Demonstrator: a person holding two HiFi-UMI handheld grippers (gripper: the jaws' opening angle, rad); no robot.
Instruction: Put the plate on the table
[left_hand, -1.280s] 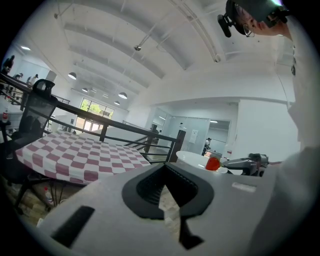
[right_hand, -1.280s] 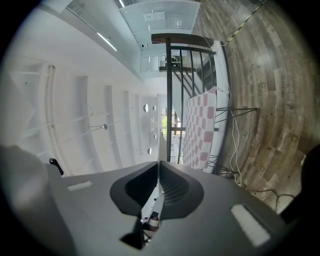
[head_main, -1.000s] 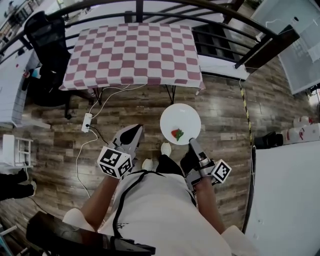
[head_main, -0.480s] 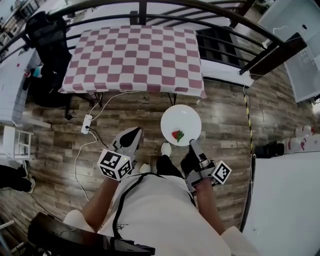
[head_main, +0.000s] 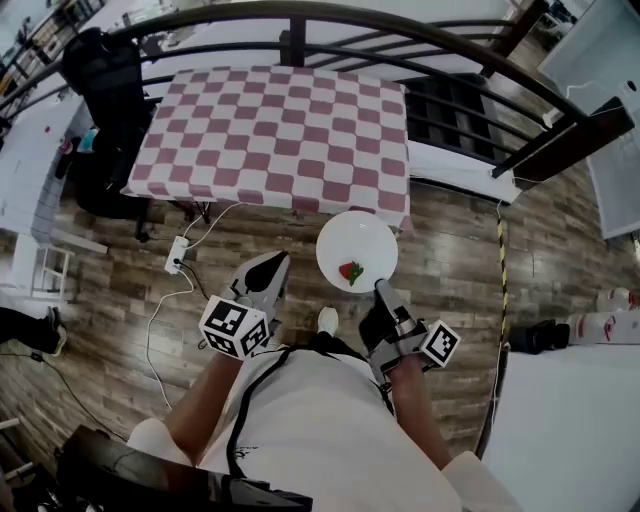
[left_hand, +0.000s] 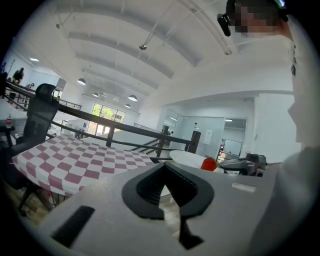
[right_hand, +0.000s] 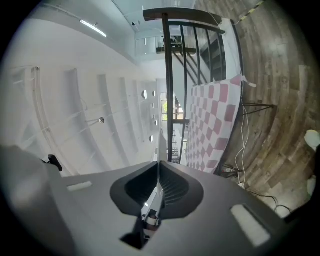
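The right gripper (head_main: 384, 292), fingers clamped on its near rim, holds the plate (head_main: 357, 245) at frame centre over the floor (head_main: 450, 240). The tabletop (head_main: 270, 130) lies just above it in frame. The left gripper (head_main: 274, 262), fingers together, is empty.

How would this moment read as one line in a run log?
right gripper: shut on plate rim | left gripper: shut, empty | plate: in the air, not yet on table
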